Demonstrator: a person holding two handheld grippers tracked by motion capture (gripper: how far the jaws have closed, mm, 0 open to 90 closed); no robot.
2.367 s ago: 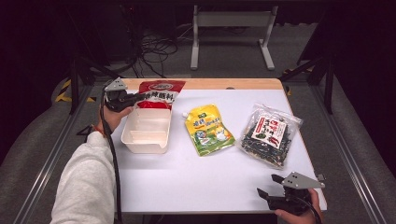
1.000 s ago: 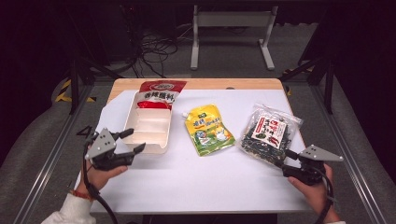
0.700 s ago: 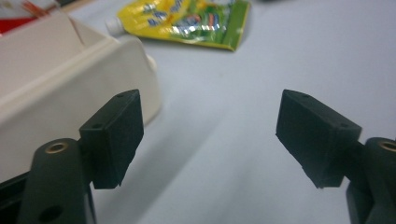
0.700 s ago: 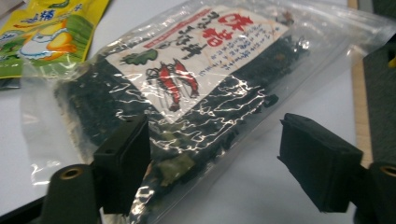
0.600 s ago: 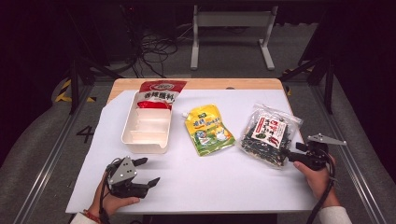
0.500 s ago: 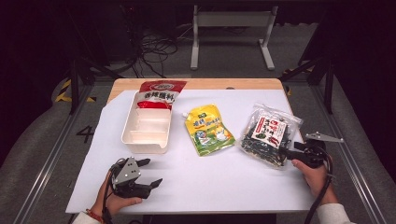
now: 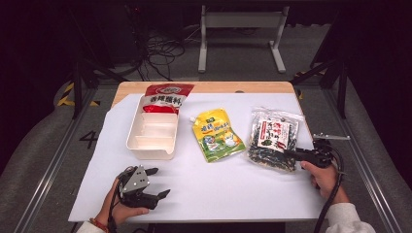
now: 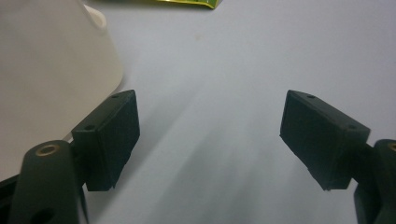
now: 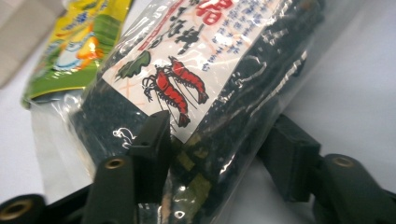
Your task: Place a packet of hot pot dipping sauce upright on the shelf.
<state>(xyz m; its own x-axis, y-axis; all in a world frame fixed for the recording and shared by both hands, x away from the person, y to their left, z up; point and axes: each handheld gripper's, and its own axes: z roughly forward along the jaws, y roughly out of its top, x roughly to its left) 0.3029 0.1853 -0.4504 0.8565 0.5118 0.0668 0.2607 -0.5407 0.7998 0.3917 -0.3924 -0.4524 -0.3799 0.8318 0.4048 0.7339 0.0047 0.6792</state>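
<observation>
A clear bag of dark seaweed (image 7: 272, 136) with a red shrimp label lies at the right of the white sheet. My right gripper (image 7: 290, 153) is turned on its side at the bag's near edge. In the right gripper view the bag (image 9: 201, 70) sits between the jaws of the right gripper (image 9: 215, 158), which press on its crinkled plastic. My left gripper (image 7: 160, 182) rests on the sheet near the front left, open and holding nothing. In the left gripper view the left gripper (image 8: 210, 135) has bare sheet between its jaws.
A white compartment tray (image 7: 150, 154) stands left of centre, its wall (image 8: 46, 70) close beside the left jaw. A red packet (image 7: 167, 94) lies behind it. A yellow-green pouch (image 7: 216, 135) lies in the middle, next to the seaweed bag (image 9: 79, 42).
The left gripper came back from the red packet to the front left of the sheet. The right gripper moved forward to the seaweed bag and closed around its near edge.
</observation>
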